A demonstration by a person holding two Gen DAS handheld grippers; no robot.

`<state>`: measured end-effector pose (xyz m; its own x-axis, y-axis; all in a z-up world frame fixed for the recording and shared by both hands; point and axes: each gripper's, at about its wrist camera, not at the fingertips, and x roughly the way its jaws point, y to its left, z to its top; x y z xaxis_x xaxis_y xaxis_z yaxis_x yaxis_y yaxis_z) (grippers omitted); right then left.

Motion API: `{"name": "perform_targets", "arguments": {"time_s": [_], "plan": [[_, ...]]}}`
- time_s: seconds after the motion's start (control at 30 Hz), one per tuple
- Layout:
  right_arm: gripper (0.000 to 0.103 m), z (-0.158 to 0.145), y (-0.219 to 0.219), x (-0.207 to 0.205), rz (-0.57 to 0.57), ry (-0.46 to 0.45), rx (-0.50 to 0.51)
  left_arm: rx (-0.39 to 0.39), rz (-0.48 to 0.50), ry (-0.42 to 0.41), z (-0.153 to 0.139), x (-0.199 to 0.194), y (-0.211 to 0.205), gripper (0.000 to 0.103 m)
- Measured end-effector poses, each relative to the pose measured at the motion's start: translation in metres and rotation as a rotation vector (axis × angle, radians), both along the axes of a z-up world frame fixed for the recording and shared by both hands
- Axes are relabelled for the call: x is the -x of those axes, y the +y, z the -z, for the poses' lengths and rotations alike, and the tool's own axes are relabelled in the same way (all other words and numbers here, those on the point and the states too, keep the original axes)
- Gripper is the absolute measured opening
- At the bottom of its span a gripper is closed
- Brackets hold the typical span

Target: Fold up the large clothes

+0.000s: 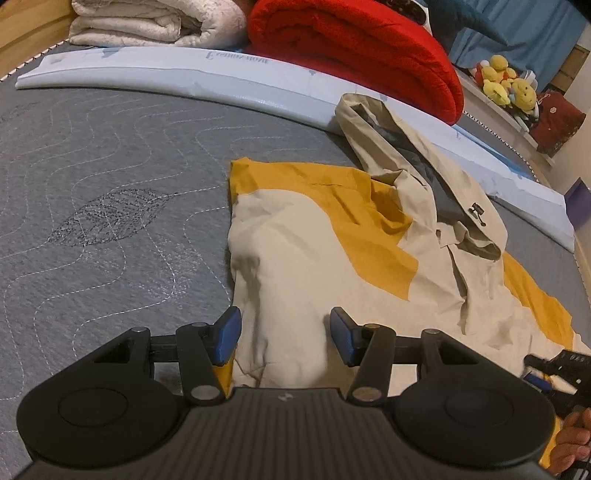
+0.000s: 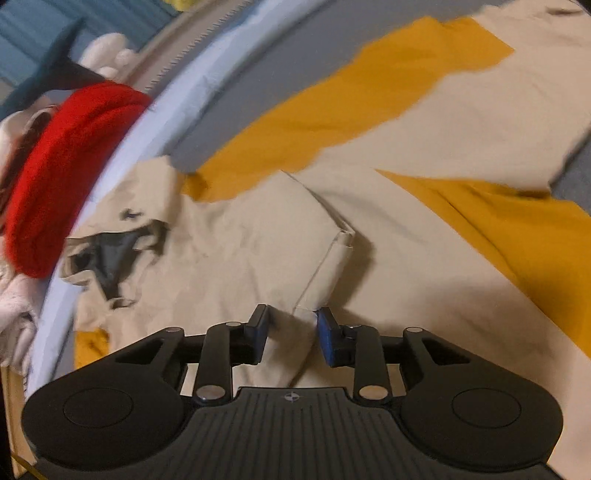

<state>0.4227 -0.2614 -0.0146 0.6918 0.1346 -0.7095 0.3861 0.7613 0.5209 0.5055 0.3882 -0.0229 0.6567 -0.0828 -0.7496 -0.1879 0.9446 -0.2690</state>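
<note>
A large beige and yellow hooded jacket lies spread on the bed, its hood toward the far edge. My left gripper hangs open at the jacket's near left edge, with a hump of beige cloth between its blue pads. At the lower right, a hand holds the black body of the right tool. In the right wrist view, my right gripper stands a little open over the jacket. The end of a folded beige cuff reaches between its pads, and neither pad presses on it.
The grey quilted mattress stretches bare to the left of the jacket. A long pale blue pad runs along the far side. Behind it lie a rolled red blanket, a folded white quilt and plush toys.
</note>
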Motion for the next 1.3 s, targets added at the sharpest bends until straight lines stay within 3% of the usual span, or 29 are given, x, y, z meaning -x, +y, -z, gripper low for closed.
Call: {"name": "perform_targets", "arguments": {"time_s": [0.03, 0.1, 0.27, 0.33, 0.4, 0.43, 0.53, 0.57, 0.63, 0.7, 0.83, 0.93, 1.07, 1.13, 1.2, 1.3], "plan": [[0.006, -0.005, 0.004, 0.000, -0.022, -0.038, 0.006, 0.000, 0.002, 0.002, -0.001, 0.003, -0.008, 0.058], [0.004, -0.023, 0.016, 0.003, -0.077, -0.147, 0.035, -0.003, 0.001, 0.002, -0.001, 0.004, -0.011, 0.058], [0.003, -0.093, 0.043, 0.048, -0.218, -0.618, 0.068, -0.008, -0.003, -0.005, -0.004, 0.005, -0.029, 0.058], [0.003, -0.105, 0.043, 0.063, -0.184, -0.710, 0.109, -0.009, 0.001, -0.006, -0.004, 0.005, -0.035, 0.058], [0.003, -0.103, 0.035, 0.065, -0.094, -0.671, 0.144, -0.013, 0.009, -0.005, -0.004, 0.005, -0.040, 0.058], [0.004, -0.097, 0.028, 0.060, -0.026, -0.608, 0.171, -0.018, 0.014, -0.003, -0.003, 0.004, -0.043, 0.058], [0.012, -0.069, 0.017, 0.027, 0.099, -0.236, 0.366, -0.046, 0.036, 0.013, 0.001, 0.006, -0.050, 0.058], [0.012, -0.054, 0.008, 0.016, 0.123, -0.105, 0.369, -0.054, 0.045, 0.025, 0.003, 0.006, -0.050, 0.058], [0.012, -0.035, -0.014, 0.016, 0.212, 0.000, 0.256, -0.076, 0.063, 0.056, 0.010, 0.004, -0.051, 0.058], [0.012, -0.035, -0.018, 0.016, 0.206, -0.004, 0.236, -0.101, 0.078, 0.081, 0.018, 0.002, -0.055, 0.058], [0.014, -0.046, -0.015, 0.004, 0.117, -0.126, 0.190, -0.186, 0.098, 0.175, 0.045, -0.001, -0.060, 0.057], [0.017, -0.030, -0.023, -0.002, 0.074, -0.046, 0.114, -0.190, 0.084, 0.195, 0.052, -0.002, -0.061, 0.056], [0.017, -0.001, -0.032, -0.004, 0.096, 0.106, 0.125, -0.168, 0.106, 0.092, 0.030, 0.003, -0.074, 0.056], [0.020, 0.004, -0.035, -0.007, 0.097, 0.151, 0.138, -0.180, 0.126, 0.138, 0.043, 0.002, -0.081, 0.056], [0.020, 0.003, -0.039, -0.007, 0.095, 0.151, 0.134, -0.206, 0.124, 0.177, 0.057, 0.001, -0.085, 0.056], [0.023, -0.015, -0.035, -0.004, 0.075, 0.088, 0.166, -0.215, 0.131, 0.127, 0.041, 0.003, -0.091, 0.056]]}}
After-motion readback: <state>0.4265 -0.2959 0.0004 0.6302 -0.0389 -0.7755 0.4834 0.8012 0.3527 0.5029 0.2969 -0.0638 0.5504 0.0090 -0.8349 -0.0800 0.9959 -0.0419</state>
